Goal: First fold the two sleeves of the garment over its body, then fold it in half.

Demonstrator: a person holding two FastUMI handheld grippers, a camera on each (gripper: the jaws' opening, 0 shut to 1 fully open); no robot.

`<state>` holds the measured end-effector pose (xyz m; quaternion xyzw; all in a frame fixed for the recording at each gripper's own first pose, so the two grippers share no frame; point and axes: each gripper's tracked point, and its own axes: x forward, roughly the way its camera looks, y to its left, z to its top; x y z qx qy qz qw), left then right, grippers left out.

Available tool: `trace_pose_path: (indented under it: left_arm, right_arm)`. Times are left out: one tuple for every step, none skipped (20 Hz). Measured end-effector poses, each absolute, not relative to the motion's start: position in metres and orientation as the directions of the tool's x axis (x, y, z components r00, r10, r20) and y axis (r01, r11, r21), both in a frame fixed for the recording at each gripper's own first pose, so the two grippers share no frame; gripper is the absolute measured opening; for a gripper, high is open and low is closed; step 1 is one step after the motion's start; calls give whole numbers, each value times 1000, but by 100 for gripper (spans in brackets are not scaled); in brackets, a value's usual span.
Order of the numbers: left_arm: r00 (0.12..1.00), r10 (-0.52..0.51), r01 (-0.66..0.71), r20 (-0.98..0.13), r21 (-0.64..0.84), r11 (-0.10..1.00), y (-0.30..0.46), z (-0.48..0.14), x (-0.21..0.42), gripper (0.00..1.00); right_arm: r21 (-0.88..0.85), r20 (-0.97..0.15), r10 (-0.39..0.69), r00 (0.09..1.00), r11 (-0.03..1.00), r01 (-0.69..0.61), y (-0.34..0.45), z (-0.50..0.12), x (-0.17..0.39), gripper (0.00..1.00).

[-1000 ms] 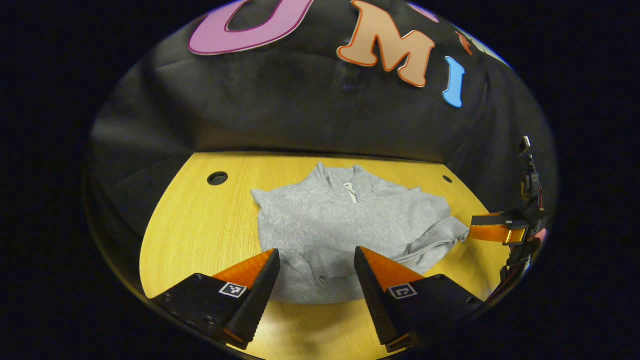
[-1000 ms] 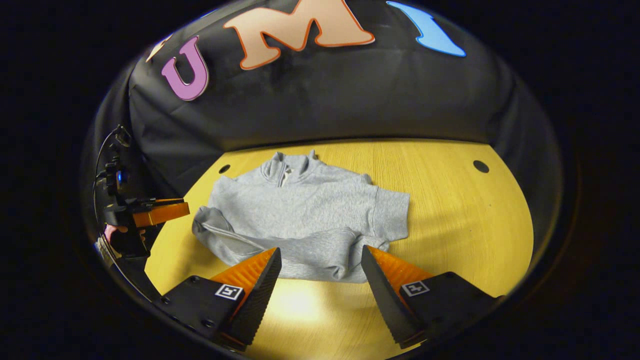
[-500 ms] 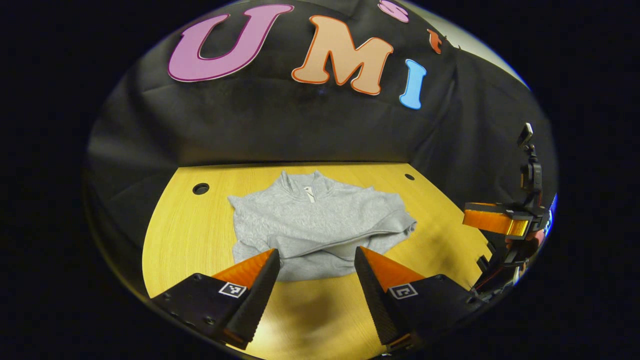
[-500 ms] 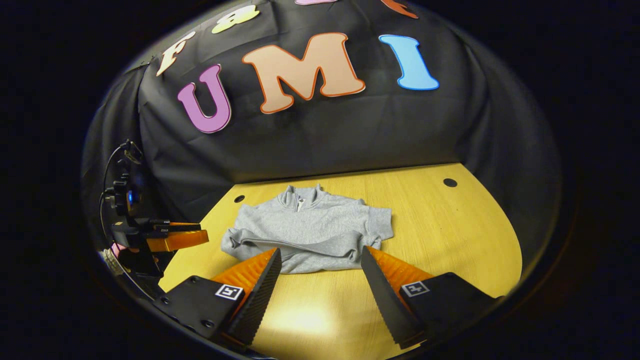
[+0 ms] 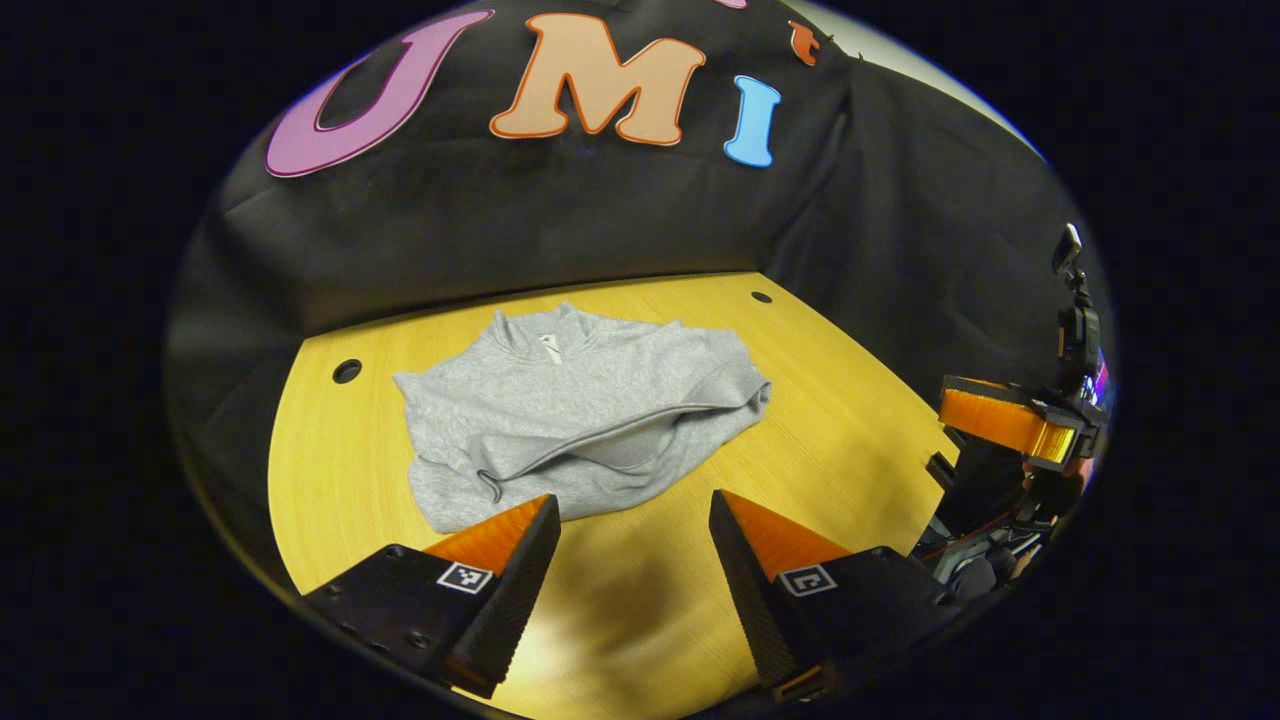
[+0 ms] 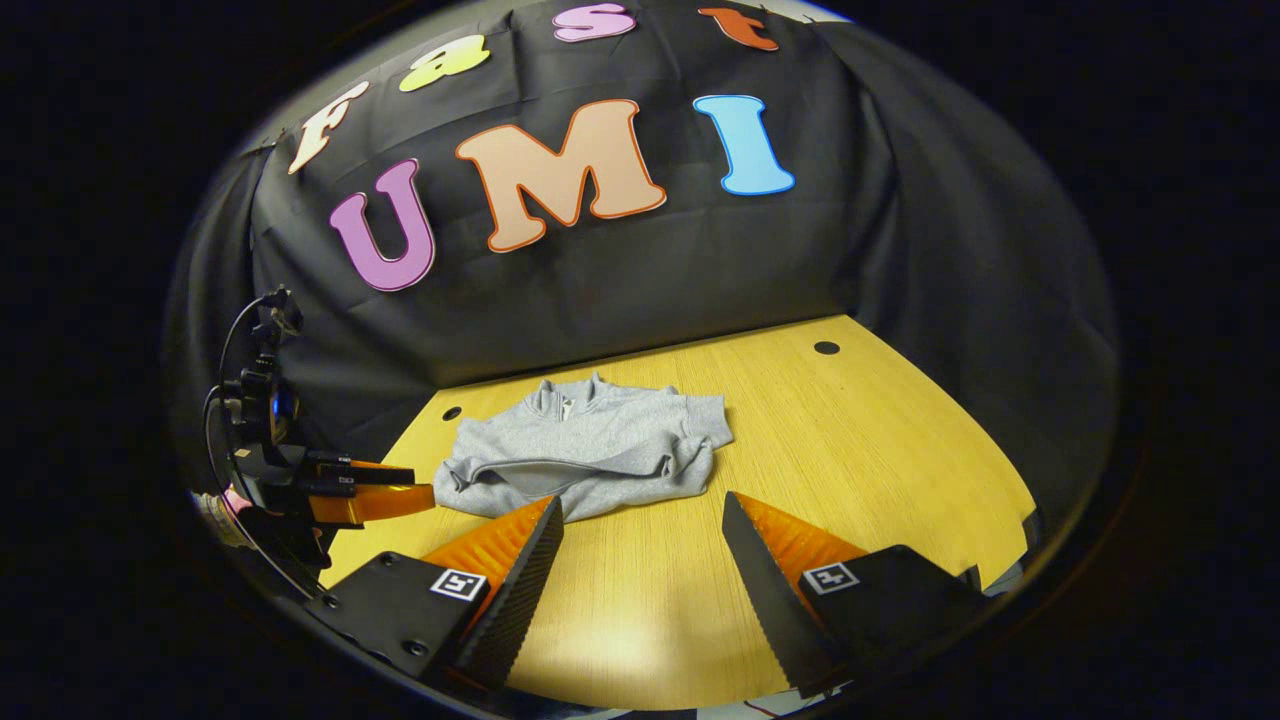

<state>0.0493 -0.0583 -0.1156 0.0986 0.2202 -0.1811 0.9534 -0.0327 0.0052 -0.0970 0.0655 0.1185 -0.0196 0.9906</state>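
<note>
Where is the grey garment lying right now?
The grey garment lies folded on the yellow table toward the back, collar near the black cloth wall. In the left gripper view it sits beyond the open left gripper, nearer the table's left hole.

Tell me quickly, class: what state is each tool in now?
Left tool: open, holding nothing.
Right tool: open, holding nothing.

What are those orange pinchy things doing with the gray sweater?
A person holds a gripper in each hand to fold the gray sweater. It lies bunched on the yellow table, collar toward the black wall, sleeves pulled in over its body. The left gripper and right gripper are both open, hold nothing, and sit off the near edge of the sweater.
</note>
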Motion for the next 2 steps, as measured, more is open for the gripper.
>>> trace_pose_path:
  left_arm:
    - [838, -305, 392, -453, 110, 913, -60, -115, 48, 88]
    - [837, -306, 394, -453, 113, 912, -63, -114, 49, 88]
  right_arm:
    - [122, -237, -27, 971, 991, 57, 5, -96, -34, 98]
    - [116, -235, -31, 972, 991, 60, 4, -95, -35, 95]
